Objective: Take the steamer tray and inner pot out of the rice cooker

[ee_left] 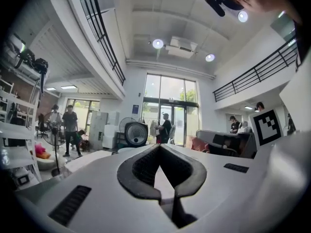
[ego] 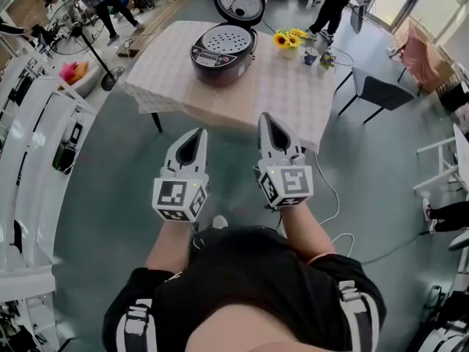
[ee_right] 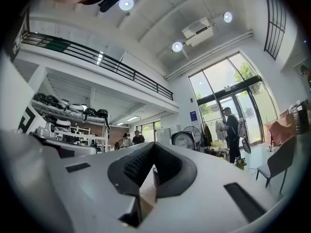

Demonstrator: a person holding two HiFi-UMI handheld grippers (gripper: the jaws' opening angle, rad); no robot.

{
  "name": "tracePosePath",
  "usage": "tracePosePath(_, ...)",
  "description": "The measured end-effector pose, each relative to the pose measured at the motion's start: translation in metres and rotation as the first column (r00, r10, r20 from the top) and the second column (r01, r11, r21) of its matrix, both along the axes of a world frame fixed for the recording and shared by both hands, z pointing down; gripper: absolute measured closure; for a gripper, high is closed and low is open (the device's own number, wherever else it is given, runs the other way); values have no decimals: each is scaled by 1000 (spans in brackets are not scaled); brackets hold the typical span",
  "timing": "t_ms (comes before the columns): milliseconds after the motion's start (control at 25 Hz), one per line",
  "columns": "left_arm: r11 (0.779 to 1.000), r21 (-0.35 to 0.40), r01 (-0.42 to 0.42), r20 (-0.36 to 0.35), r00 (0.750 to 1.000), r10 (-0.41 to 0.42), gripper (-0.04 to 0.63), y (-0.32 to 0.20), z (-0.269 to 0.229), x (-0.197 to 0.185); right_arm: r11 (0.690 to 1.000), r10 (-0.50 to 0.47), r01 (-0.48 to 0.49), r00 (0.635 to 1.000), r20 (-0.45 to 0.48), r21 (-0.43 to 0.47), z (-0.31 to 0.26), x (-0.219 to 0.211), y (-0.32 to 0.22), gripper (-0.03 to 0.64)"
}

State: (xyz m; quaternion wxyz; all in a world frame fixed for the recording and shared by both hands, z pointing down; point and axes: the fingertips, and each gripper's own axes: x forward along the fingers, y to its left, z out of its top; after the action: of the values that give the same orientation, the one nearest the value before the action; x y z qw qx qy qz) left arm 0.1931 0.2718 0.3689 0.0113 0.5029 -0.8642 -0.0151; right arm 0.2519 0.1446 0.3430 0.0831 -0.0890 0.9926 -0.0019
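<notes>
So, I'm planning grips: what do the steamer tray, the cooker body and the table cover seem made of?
Steamer tray: pale grey, dull, rows of small holes; metal or plastic, can't tell.
Cooker body: dark, glossy highlights; likely moulded plastic or painted metal.
Table cover: fine check, edge draping over the side; probably cloth or vinyl.

The steamer tray (ego: 226,39) covers the mouth of the rice cooker (ego: 220,63), so the inner pot below it is hidden. The print on the cooker's control panel (ego: 207,59) is too small to read. The small things (ego: 316,57) beside the flowers (ego: 288,39) are too small to tell. In their own views, the left gripper (ee_left: 159,147) and the right gripper (ee_right: 153,144) hide most of the tabletop (ego: 286,94) behind their white bodies.
</notes>
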Motion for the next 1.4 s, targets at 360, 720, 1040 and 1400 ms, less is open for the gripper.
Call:
tracePosePath(360, 997, 4, -76, 15, 997, 76, 594, 34, 10, -23, 1000, 23, -23, 1000, -1, 18, 9, -23, 55, 620)
tracePosePath(720, 997, -40, -64, 13, 998, 64, 594, 61, 19, -43, 996, 89, -89, 996, -20, -21, 19, -27, 61, 620)
tracePosePath(1040, 997, -63, -46, 28, 998, 48, 594, 64, 23, -64, 996, 71, -72, 997, -10, -59, 25, -59, 59, 620)
tracePosePath(1400, 997, -78, -11, 29, 999, 13, 594, 45, 28, -113, 993, 66, -67, 998, -16, -96, 33, -110, 27, 620)
